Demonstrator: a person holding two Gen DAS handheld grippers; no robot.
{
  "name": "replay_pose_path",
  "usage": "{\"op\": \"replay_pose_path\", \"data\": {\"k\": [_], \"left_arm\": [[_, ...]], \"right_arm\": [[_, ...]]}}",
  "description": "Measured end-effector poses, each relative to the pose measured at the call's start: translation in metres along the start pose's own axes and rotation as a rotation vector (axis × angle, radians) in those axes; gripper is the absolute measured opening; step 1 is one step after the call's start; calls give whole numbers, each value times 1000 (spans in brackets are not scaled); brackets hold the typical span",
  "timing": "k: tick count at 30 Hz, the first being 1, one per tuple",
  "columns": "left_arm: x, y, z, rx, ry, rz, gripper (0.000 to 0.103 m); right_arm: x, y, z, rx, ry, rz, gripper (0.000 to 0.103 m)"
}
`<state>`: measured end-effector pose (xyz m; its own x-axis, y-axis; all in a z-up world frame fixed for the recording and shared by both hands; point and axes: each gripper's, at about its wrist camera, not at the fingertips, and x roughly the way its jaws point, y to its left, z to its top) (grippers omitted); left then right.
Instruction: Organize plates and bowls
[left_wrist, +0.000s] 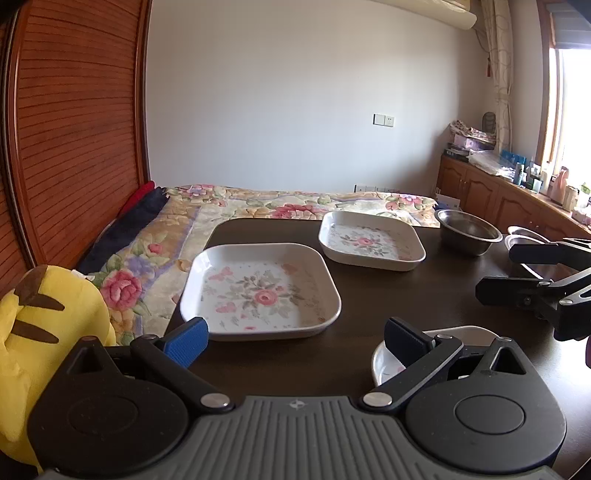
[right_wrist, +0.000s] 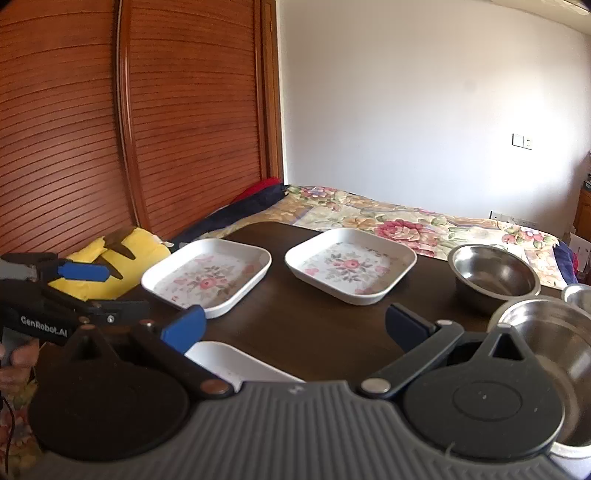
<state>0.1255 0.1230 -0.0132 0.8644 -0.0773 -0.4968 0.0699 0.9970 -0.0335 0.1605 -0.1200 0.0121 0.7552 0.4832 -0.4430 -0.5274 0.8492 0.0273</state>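
Three square white plates with a rose print and raised rims lie on the dark desk: one (left_wrist: 260, 291) near the left edge, a second (left_wrist: 371, 240) toward the far edge and well apart from it, and a third (left_wrist: 391, 360) at the near edge, partly hidden under the left gripper (left_wrist: 295, 336). They look stiff, light and glossy, probably melamine or ceramic, so slippery and liable to chip; the upturned rim at mid-side seems the best hold, pinched from above and outside.

The steel bowls (right_wrist: 493, 273) (right_wrist: 546, 336) cluster by the right edge, thin-walled, light and smooth, best taken by the lip. A third, small one (right_wrist: 578, 295) peeks in behind.

Both tongs stand wide apart and hold nothing; the right gripper (right_wrist: 295, 328) hovers over the near edge.

A yellow plush toy (left_wrist: 44, 321) sits beyond the left edge, on the flowered bedspread (left_wrist: 258, 203).
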Motion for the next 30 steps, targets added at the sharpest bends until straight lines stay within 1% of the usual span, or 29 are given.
{"op": "replay_pose_path", "data": {"k": [10,12,17,22,23,26,30], "left_arm": [[12,22,11,6,5,5,102],[15,27,13,7,7,4,100],[22,40,17,-3,8,13,99],[31,52,23,2,12,25,97],[32,53,24,4,13,28,97],[39,59,27,2,19,33,95],[46,64,30,3,22,35,93]], "right_arm": [[25,9,13,-21,29,25,103],[30,11,16,-23,37,35,103],[44,14,26,-7,66,75,103],[57,21,34,-28,81,88,103],[61,21,36,-26,86,91,102],[71,22,40,-10,113,108,90],[80,24,44,-3,127,120,89]]}}
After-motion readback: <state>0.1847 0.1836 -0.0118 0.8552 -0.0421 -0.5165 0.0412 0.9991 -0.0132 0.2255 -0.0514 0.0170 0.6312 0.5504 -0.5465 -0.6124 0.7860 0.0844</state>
